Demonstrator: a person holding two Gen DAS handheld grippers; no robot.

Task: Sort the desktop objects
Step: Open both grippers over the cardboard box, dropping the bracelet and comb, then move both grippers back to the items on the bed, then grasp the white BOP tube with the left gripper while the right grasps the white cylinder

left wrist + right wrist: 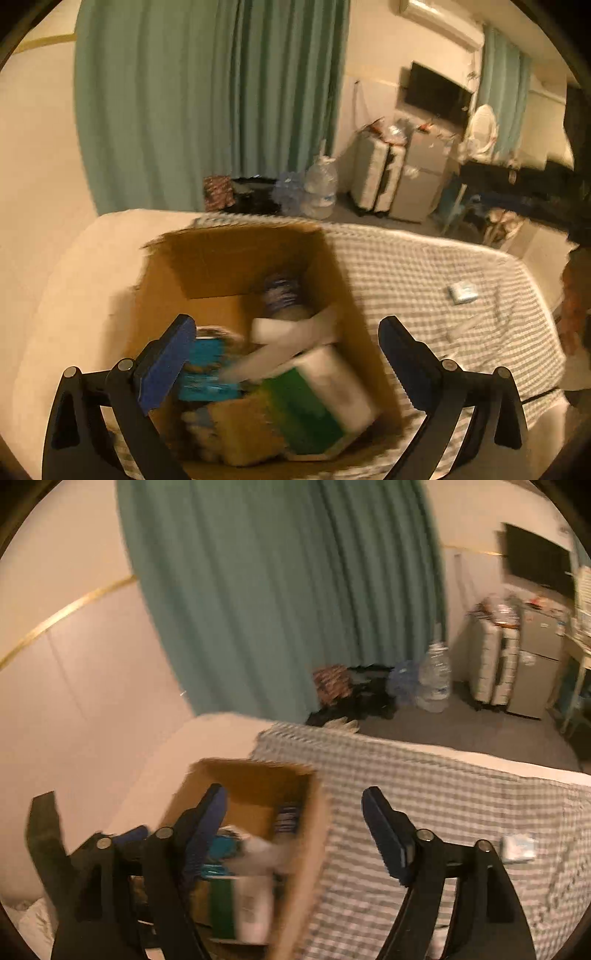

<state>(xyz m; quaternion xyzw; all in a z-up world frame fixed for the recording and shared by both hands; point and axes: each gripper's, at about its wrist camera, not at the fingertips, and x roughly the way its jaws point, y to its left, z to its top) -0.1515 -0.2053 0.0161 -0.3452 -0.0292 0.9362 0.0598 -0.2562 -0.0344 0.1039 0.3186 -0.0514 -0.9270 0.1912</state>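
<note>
An open cardboard box [236,258] stands on a grey checked cloth [406,273]. It holds several items: a green and white box [314,398], a blue packet [207,365], white pieces [291,332] and a dark striped item [282,291]. My left gripper [286,354] is open and empty above the box. My right gripper [293,830] is open and empty over the box's [306,849] right wall. The left gripper's black frame [92,867] shows at the left of the right wrist view. A small white and blue packet [462,291] lies on the cloth [443,794], also in the right wrist view [519,846].
The cloth covers a white bed [74,295] against a cream wall. Beyond are a teal curtain [207,103], water bottles [321,184], suitcases [376,177], a small fridge [421,177] and a wall TV [437,94].
</note>
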